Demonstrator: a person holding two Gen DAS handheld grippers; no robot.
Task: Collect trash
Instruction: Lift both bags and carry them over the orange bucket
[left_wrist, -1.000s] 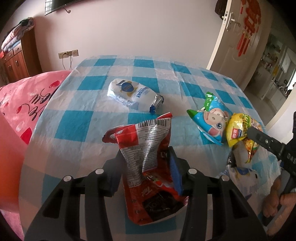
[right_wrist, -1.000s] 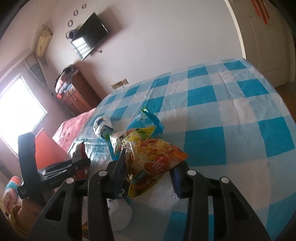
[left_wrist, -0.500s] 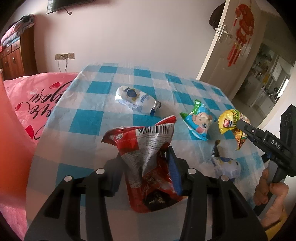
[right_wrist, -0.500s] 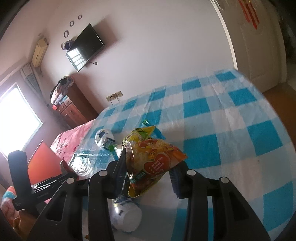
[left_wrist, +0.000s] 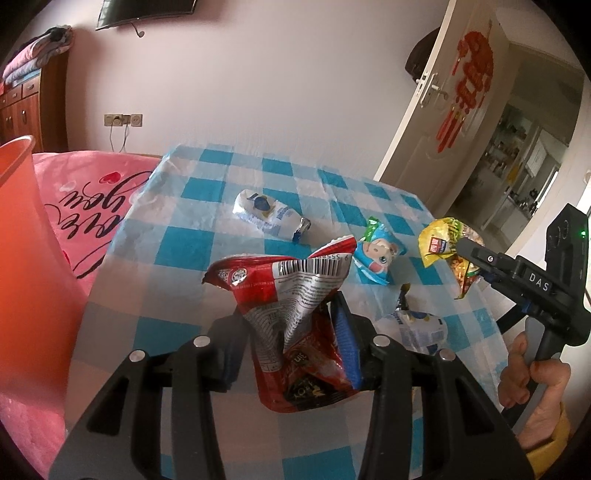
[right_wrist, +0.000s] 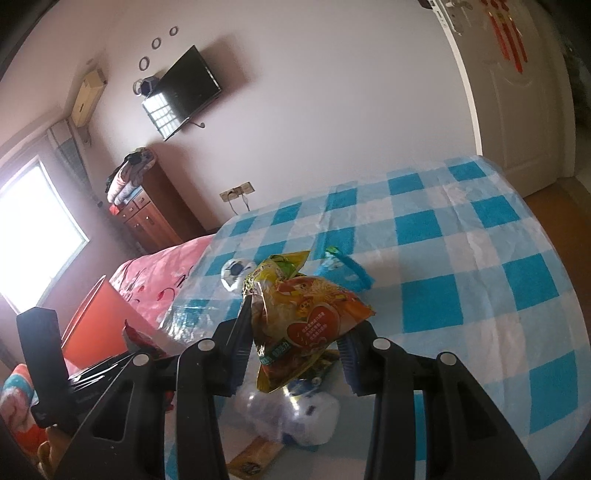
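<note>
Crumpled red snack wrapper (left_wrist: 295, 317), barcode showing

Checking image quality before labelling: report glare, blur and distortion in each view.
Left wrist view: sharp, strong fisheye bending the door, even light on the red snack bag. Right wrist view: window blown out, left side hazy, yellow snack bag still readable.

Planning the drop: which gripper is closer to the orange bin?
Left. The orange bin stands just beside the left gripper, which holds the red wrapper. The right gripper, holding the yellow packet, is across the table.
</note>
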